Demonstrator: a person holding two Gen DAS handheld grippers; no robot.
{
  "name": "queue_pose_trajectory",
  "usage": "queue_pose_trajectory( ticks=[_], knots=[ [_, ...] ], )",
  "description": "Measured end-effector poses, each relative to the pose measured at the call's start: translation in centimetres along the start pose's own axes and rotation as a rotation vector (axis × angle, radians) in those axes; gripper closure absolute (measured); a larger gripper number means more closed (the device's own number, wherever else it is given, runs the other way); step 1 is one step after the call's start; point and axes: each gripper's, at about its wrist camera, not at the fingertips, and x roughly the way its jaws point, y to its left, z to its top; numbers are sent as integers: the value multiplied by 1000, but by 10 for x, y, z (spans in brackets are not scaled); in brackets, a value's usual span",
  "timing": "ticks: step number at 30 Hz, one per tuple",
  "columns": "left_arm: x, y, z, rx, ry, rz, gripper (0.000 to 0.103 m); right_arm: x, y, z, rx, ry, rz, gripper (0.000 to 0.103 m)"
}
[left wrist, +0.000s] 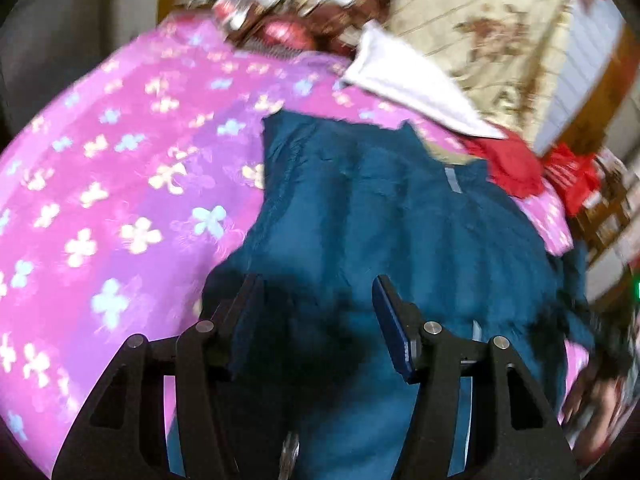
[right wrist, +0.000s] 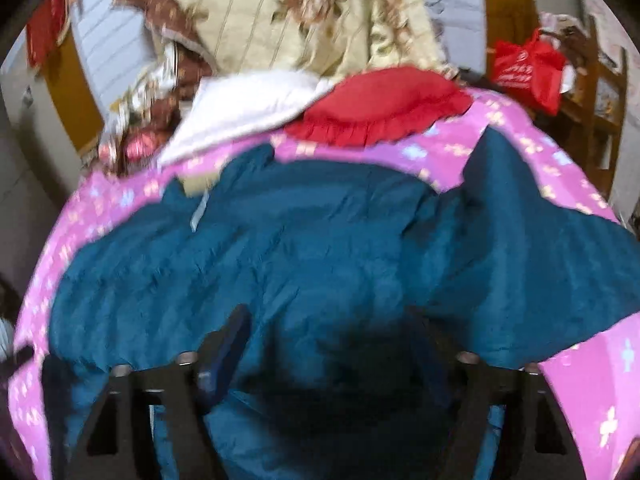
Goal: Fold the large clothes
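Pink bedspread (left wrist: 120, 152); teal jacket (left wrist: 360, 220) under both tongs

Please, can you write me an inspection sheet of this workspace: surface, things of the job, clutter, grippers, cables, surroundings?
Surface: bed with pink flowered bedspread.
Job's things: teal padded jacket spread on the bedspread, wrinkled, one sleeve out toward the bed's edge.
Clutter: red ruffled cushion, white pillow and cream floral quilt piled at the far end.
Grippers: left hand-held gripper open over the jacket; right hand-held gripper open over the jacket, blurred, contact cannot be told.
Cables: nothing seen.
Surroundings: red bag on wooden furniture beside the bed.
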Motion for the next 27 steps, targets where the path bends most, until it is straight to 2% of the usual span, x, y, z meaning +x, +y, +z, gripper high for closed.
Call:
queue_pose_trajectory(
  ticks=[2,3,6,11,14,17,19,20,22,24,27],
  knots=[
    [26,8,11,-41,38,39,47,23,4,-1,21,55,42,42],
    [38,14,15,-62,49,81,47,30,5,1,29,64,54,42],
    [51,25,22,-58,50,137,45,46,21,8,12,76,83,42],
    [49,35,20,-55,46,137,45,48,35,11,-21,57,78,42],
    [29,27,13,-15,24,130,45,17,13,5,38,6,150,42],
    [-4,14,0,22,-7,98,45,-34,-25,-1,88,-64,204,42],
    [-33,4,-15,47,-26,72,45,-68,-57,-5,116,-110,202,42],
    [-43,1,-20,55,-28,57,45,-84,-76,-6,133,-132,185,41],
    [-68,-7,-38,70,-29,10,45,-106,-121,-12,184,-161,137,29],
    [-84,-15,-53,91,-21,-28,45,-118,-175,-21,277,-168,46,29],
    [-108,-27,-81,137,-37,-39,44,-116,-263,-36,503,-147,27,31]
  ],
)
